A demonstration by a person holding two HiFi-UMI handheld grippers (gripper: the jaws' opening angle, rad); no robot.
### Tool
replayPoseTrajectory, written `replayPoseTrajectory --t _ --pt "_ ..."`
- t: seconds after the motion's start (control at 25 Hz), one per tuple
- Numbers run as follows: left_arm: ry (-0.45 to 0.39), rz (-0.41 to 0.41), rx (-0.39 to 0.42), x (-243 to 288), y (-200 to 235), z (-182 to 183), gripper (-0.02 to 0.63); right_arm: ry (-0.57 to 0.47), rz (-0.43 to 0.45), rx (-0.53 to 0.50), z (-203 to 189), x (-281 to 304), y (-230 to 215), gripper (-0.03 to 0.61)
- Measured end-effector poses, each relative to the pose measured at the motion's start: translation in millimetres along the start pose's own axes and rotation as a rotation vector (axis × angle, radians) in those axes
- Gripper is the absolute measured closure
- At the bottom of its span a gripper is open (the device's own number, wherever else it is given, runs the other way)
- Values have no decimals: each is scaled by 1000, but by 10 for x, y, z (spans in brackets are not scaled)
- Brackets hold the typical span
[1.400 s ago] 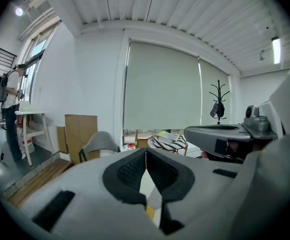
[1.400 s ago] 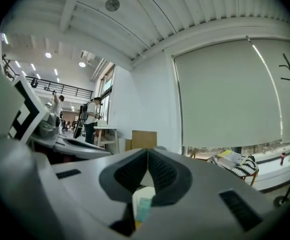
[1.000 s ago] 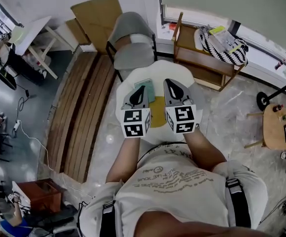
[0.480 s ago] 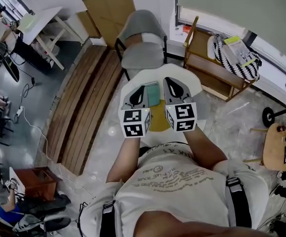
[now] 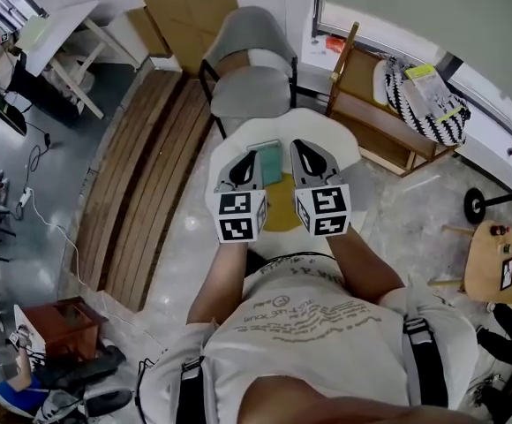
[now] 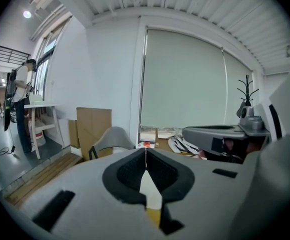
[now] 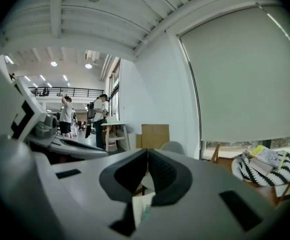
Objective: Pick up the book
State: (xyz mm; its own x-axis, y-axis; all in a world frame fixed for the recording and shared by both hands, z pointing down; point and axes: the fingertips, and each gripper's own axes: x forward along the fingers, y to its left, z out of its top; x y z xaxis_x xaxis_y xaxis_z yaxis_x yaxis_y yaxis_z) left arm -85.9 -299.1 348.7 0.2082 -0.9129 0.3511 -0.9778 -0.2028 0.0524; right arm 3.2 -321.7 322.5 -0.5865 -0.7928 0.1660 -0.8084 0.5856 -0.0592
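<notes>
The fingers (image 6: 130, 173) of the left gripper (image 6: 146, 153) are pressed together at the tips with nothing between them, and those of the right gripper (image 7: 147, 152) meet at the tips in the same way, also empty. In the head view both grippers hover over a small round white tabletop (image 5: 284, 126) at the centre of the frame, and the book (image 5: 267, 159) lies flat on it between their tips, just above a yellow patch (image 5: 282, 212). The book is thin with a teal cover; it looks light and fairly stiff, though a thin cover may flex, and a smooth cover could slip. Lying flat, it gives little to pinch from above, so the better hold is probably one free edge, with a finger slid underneath or the book nudged past the tabletop's rim. As for containers, a striped bag (image 5: 419, 100) on the wooden rack (image 5: 366, 117) at the upper right holds what look like papers or magazines, and what the reddish box (image 5: 57, 325) at the lower left holds cannot be seen.
</notes>
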Motion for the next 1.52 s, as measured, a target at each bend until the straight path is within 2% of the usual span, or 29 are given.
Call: replayPoseTrajectory --t 0.28,0.48,0.76,1.12,1.36,1.52 --pt "85 -30 -76 177 381 -361 594 84 -34 -77 -337 351 180 551" --pt "166 -55 -115 337 539 -755 594 164 -42 -51 -682 570 265 551" --pt "285 -138 -152 610 649 -1328 594 284 -83 -12 -1213 878 254 551" --pt "460 -217 -156 1010 870 -2327 594 437 -162 36 -2278 1168 161 551" --pt "501 -280 -139 1392 932 -2936 594 492 -190 80 -2892 1351 141 551" --pt "530 -290 -149 1627 1026 -3323 594 531 -205 94 -3315 1432 104 551"
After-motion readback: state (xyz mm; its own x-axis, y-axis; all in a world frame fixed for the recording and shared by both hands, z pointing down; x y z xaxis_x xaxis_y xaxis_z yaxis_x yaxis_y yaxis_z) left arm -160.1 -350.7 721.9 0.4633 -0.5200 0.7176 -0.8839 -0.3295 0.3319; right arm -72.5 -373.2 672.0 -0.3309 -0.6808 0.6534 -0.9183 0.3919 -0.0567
